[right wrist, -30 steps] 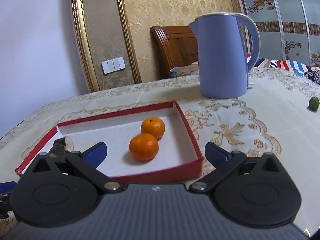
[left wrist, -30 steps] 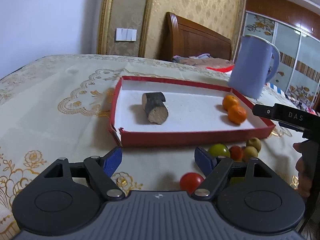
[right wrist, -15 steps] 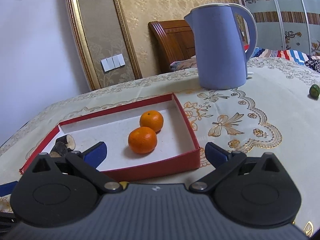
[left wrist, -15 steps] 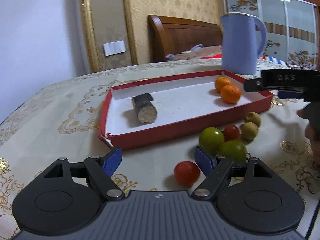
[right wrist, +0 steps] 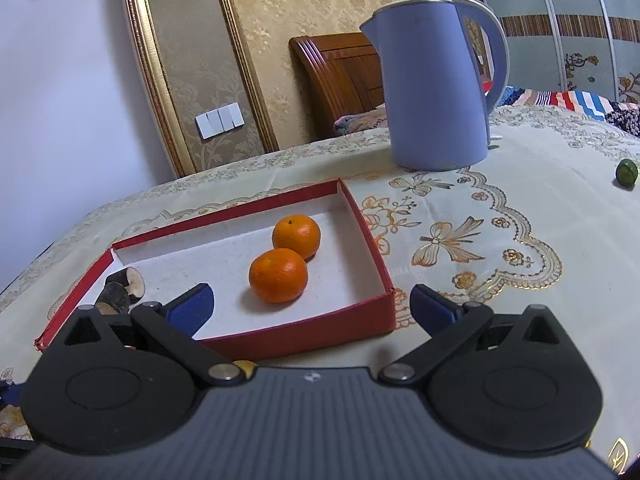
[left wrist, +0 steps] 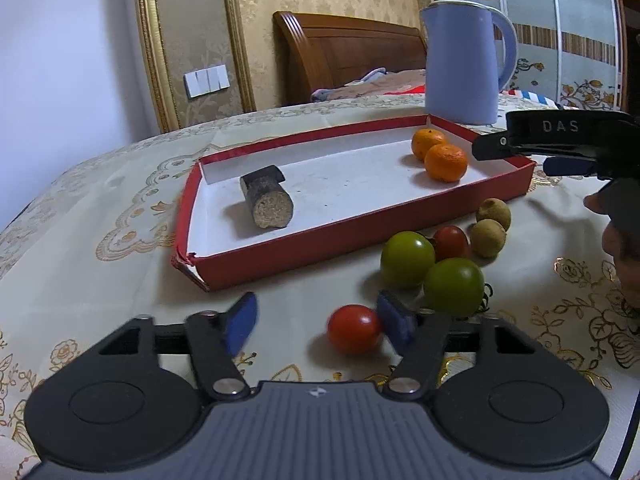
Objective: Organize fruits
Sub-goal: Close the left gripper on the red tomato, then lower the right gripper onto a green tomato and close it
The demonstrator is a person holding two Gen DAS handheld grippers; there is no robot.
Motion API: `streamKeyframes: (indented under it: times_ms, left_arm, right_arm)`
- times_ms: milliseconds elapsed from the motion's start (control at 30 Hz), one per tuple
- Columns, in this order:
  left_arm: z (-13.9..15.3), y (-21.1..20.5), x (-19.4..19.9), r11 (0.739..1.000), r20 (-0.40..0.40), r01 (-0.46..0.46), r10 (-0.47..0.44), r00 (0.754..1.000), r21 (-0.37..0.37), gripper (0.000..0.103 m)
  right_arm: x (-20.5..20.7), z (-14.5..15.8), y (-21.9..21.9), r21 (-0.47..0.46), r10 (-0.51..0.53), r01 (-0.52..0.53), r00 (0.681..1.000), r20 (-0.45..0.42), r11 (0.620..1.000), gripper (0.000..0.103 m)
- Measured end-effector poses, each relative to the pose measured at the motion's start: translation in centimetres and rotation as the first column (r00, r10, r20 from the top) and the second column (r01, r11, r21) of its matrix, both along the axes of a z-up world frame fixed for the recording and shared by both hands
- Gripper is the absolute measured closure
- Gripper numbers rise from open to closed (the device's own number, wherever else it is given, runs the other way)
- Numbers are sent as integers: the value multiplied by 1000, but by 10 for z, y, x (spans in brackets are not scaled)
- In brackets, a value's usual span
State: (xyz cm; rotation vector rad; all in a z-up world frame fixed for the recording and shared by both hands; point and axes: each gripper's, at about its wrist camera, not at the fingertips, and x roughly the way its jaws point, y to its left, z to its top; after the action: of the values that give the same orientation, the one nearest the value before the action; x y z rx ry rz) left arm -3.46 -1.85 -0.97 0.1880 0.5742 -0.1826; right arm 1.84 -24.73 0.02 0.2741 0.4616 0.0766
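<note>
Tablecloth [left wrist: 100,280]: sugarcane stub [left wrist: 267,202] in tray [left wrist: 320,252], cut end toward camera.

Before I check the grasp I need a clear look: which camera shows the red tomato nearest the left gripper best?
The left wrist view. The red tomato lies on the tablecloth between the closing jaws of the left gripper, against the right-hand pad, the other pad apart from it. The right wrist view does not show it at all.

Both wrist cams sit low & close over the tablecloth [left wrist: 100,288], sharing the red tray [left wrist: 360,236] [right wrist: 384,268]
</note>
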Motion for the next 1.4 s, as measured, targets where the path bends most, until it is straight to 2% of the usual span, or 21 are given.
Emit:
streamKeyframes:
  times_ms: [133, 300, 400, 633, 733, 867, 1000, 1033, 1100, 1200, 1333, 1367, 1400]
  left_arm:
    - [0, 1, -1, 1000, -1, 18, -18, 1000, -18, 68]
    - [0, 1, -3, 999, -1, 43, -44, 999, -25, 76]
    - [1, 5, -2, 999, 9, -7, 7, 1000, -38, 76]
    - [3, 32, 9, 977, -33, -141, 138, 990, -159, 76]
    - [3, 31, 8, 978, -30, -143, 140, 990, -155, 76]
    - [3, 30, 8, 979, -31, -143, 140, 990, -148, 76]
    - [4, 29, 8, 979, -32, -142, 139, 990, -145, 76]
    - [4, 28, 8, 979, -31, -142, 139, 990, -144, 76]
    - [4, 28, 8, 980, -31, -142, 139, 990, -143, 76]
    - [3, 28, 8, 980, -31, -142, 139, 990, -141, 76]
    - [3, 28, 8, 980, -31, -142, 139, 990, -141, 76]
    - [3, 28, 8, 980, -31, -142, 139, 990, -142, 76]
    - [3, 28, 8, 979, -31, -142, 139, 990, -143, 76]
  right_arm:
    - [0, 0, 1, -4, 2, -2, 1000, -4, 1000, 0]
    - [0, 0, 1, -5, -8, 8, 1000, -1, 1000, 0]
    - [-3, 1, 0, -5, -15, 15, 1000, 16, 1000, 0]
    - [-12, -3, -8, 1, 0, 0, 1000, -20, 1000, 0]
    - [-17, -5, -14, 20, 16, -15, 999, -43, 1000, 0]
    - [-29, -6, -12, 0, 64, -64, 996, -59, 998, 0]
    - [-54, 0, 7, -103, 158, -160, 987, -26, 982, 0]
    - [-59, 0, 13, -118, 184, -186, 983, -25, 976, 1]
    - [-64, 0, 24, -116, 256, -261, 965, -53, 958, 15]
    - [-66, 0, 40, -107, 325, -331, 943, -74, 937, 19]
    - [-65, 3, 61, -141, 376, -384, 923, -79, 913, 22]
    - [-65, 4, 65, -147, 386, -395, 918, -84, 907, 26]
    - [-64, 3, 69, -155, 394, -404, 914, -93, 902, 36]
